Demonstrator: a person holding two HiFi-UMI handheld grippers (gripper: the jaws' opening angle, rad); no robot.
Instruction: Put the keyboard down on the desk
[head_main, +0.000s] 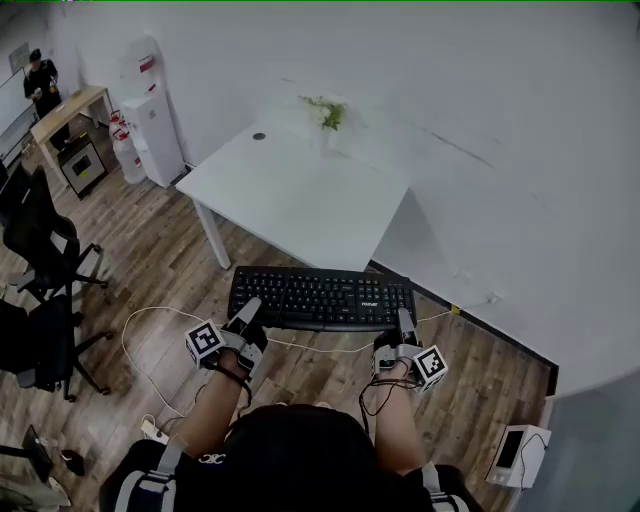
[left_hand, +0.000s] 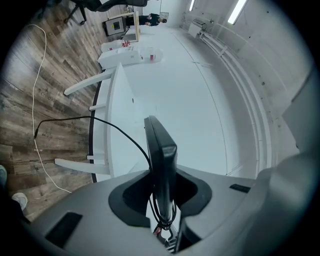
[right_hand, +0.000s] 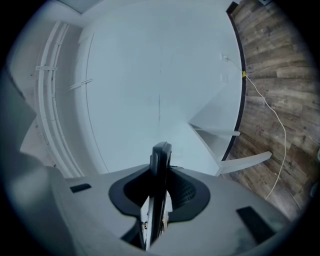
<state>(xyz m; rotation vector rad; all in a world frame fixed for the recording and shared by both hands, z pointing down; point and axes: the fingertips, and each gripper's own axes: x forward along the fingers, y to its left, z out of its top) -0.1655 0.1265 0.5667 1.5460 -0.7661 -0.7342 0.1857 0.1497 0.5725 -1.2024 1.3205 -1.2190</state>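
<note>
In the middle of the head view, a black keyboard (head_main: 320, 298) hangs level in the air over the wood-plank floor (head_main: 180, 260). It sits just below the near corner of the white desk (head_main: 300, 195) in the frame and is not resting on it. The desk top is bare except for a small green plant (head_main: 328, 112) at its far edge and a dark round spot near its upper left corner. At the left edge of the frame stand black office chairs (head_main: 40, 250). In the upper left are a white floor-standing unit with a red label (head_main: 152, 120), a wooden table (head_main: 65, 112) and a person (head_main: 42, 78). A thin white cable (head_main: 150, 318) loops across the floor under the keyboard's left end, and a small white device (head_main: 520, 455) lies at lower right. Nothing stands between the keyboard and the desk top. Both forearms reach forward from the bottom of the frame, one tong at each end of the keyboard's near edge. The left gripper (head_main: 250, 306) angles in toward the upper right, while the right gripper (head_main: 403, 320) points nearly straight up the frame. In the left gripper view the keyboard (left_hand: 161, 160) stands edge-on, pinched between the narrowly parted jaws, its black cord (left_hand: 100, 121) trailing off to the left. The right gripper view shows the keyboard's other end (right_hand: 160, 180) clamped the same way, with the desk's white legs (right_hand: 245, 162) to the right.
</note>
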